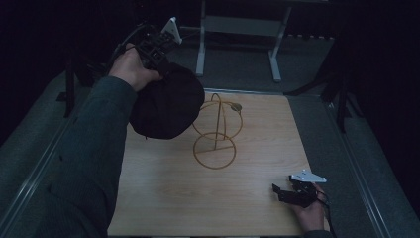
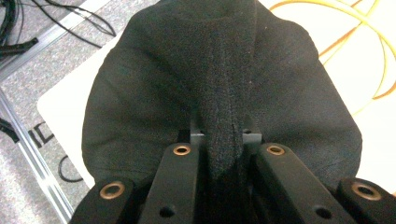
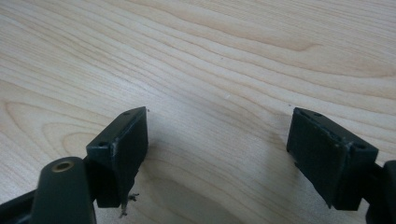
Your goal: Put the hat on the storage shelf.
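Observation:
A black fabric hat [image 1: 166,106] hangs in the air above the left rear part of the wooden table [image 1: 247,198]. My left gripper [image 1: 156,47] is raised high and is shut on a fold of the hat [image 2: 226,93], which droops below the jaws. A gold wire stand [image 1: 217,130] with a round base ring and looped hoops sits on the table just right of the hat; part of the stand [image 2: 369,51] shows behind the fabric. My right gripper [image 1: 281,191] rests low near the table's front right corner, open, with bare wood between its pads [image 3: 123,144].
A white metal frame [image 1: 237,34] stands on the grey floor beyond the table. Black stands [image 1: 341,94] rise at the right and left of the table. Cables [image 2: 28,28] lie on the floor at the left.

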The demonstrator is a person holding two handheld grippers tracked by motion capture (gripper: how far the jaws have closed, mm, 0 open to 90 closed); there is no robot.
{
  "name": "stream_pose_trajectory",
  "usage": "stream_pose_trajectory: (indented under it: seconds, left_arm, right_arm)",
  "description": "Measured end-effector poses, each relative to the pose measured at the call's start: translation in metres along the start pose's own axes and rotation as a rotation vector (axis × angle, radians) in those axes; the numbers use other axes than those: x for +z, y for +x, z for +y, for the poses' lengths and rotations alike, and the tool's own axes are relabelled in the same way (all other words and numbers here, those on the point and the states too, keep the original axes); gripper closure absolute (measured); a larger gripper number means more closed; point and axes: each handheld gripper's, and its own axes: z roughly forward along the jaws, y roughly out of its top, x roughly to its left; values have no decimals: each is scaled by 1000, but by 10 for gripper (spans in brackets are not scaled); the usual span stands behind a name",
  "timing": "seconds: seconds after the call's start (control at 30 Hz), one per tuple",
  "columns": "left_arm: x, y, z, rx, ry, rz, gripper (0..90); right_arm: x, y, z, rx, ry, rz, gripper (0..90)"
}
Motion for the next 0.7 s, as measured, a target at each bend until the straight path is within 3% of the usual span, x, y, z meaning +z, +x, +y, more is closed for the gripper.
stream_pose_trajectory:
  seconds: [0.17, 0.33, 0.7]
  left_arm:
    - [3, 0, 3, -8, -7, -2, 825]
    - [5, 1, 2, -34, -48, 4, 824]
    - [10, 5, -10, -83, -188, -27, 825]
  right_arm:
    - [0, 0, 0, -1, 0, 1, 201]
    - [0, 0, 0, -3, 0, 2, 201]
    - [0, 0, 0, -3, 0, 2, 201]
